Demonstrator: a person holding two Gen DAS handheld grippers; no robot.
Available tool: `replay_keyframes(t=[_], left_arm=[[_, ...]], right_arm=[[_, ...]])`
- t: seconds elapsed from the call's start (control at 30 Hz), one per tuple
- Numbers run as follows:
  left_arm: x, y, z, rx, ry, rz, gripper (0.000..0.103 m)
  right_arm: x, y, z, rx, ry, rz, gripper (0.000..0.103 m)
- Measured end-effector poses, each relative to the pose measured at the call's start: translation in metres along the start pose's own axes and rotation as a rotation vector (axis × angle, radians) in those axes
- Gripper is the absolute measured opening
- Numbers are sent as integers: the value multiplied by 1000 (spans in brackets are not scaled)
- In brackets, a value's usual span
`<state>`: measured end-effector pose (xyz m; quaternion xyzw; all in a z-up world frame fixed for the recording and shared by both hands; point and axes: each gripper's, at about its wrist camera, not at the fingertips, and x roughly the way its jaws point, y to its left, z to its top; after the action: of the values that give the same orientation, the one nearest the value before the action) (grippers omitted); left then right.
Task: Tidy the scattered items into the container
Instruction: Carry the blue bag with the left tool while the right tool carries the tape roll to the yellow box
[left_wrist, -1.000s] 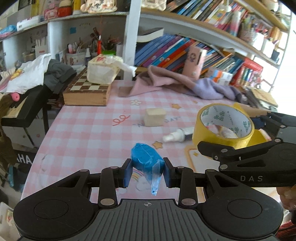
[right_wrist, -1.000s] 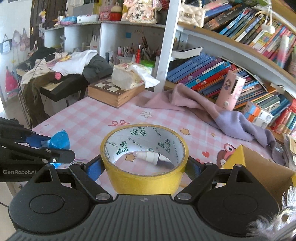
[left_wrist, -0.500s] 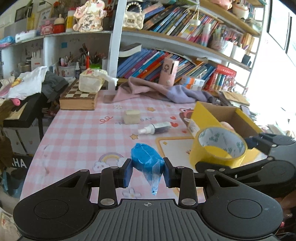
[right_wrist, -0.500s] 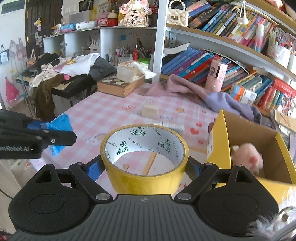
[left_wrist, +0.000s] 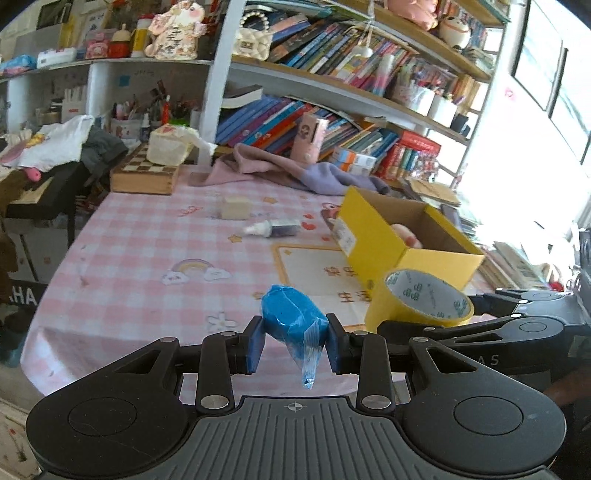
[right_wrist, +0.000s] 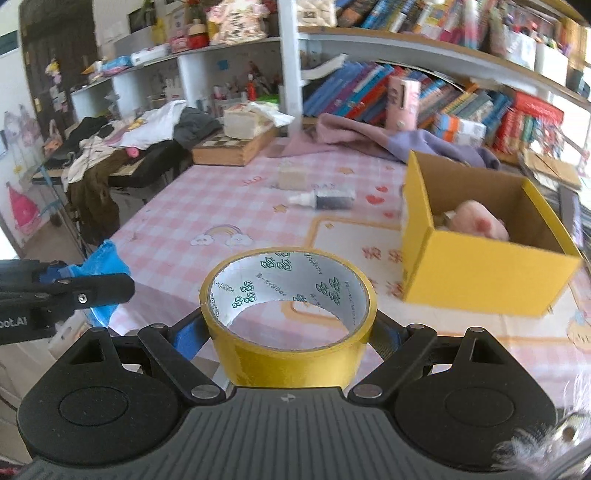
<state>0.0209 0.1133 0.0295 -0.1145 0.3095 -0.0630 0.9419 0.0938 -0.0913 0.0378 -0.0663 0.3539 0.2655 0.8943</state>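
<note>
Left hand-held gripper (left_wrist: 294, 345) clamping crinkly blue wrapped lump (left_wrist: 291, 318), right hand-held gripper (right_wrist: 289, 334) clamping glossy yellow tape ring (right_wrist: 290, 334), open cardboard box (right_wrist: 484, 275) at two o'clock on gingham bench (right_wrist: 207, 210)

The yellow box (right_wrist: 476, 273) is standing open-topped with a pink toy (right_wrist: 476, 223) occupying one part of its floor, while a small bottle (right_wrist: 325, 199) and pale block (right_wrist: 293, 177) are lying on the counter (right_wrist: 221, 206) well beyond it.
</note>
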Motion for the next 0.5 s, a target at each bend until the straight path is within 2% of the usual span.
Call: replay_keyframes(t=[0.2,0.5], left_arm=[[6,-21,-11,-3,24,-75,33],[21,-58,-17,66,70,-167,33]], right_arm=[[-18,-18,-24,41,52,-52,88],[-44,-53,-55,146,79,-138,88]])
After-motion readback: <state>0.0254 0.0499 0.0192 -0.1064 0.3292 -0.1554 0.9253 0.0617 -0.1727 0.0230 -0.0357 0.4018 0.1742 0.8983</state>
